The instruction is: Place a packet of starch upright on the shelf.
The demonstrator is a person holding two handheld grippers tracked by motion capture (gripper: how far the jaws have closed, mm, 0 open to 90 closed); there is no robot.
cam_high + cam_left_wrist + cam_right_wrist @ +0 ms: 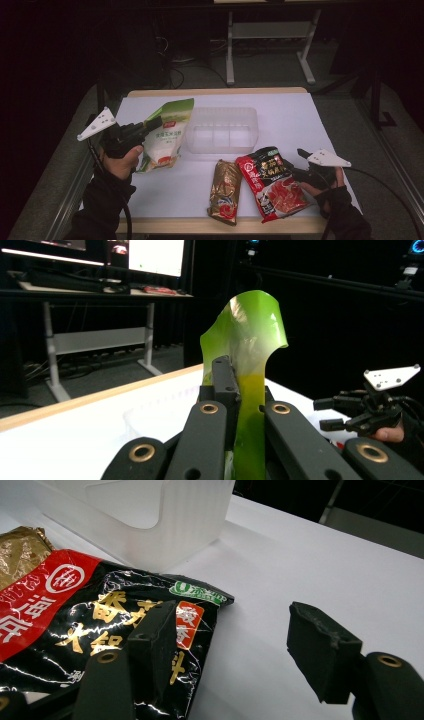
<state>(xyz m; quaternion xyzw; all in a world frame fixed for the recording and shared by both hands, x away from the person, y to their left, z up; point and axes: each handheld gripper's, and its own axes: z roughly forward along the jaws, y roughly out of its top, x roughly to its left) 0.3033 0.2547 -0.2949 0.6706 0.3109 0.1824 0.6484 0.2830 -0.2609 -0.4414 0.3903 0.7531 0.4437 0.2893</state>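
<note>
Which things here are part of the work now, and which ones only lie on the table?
In the work:
- left gripper, shut on the green-and-white bag
- clear plastic bin, probably where it goes

Lying about:
- gold packet
- red-and-black packet, beside the open right gripper

On the red-and-black glossy food packet (100, 615) I read gold Chinese characters, white ones on its red band, and a small green label by its top edge; I can't read any clearly.
</note>
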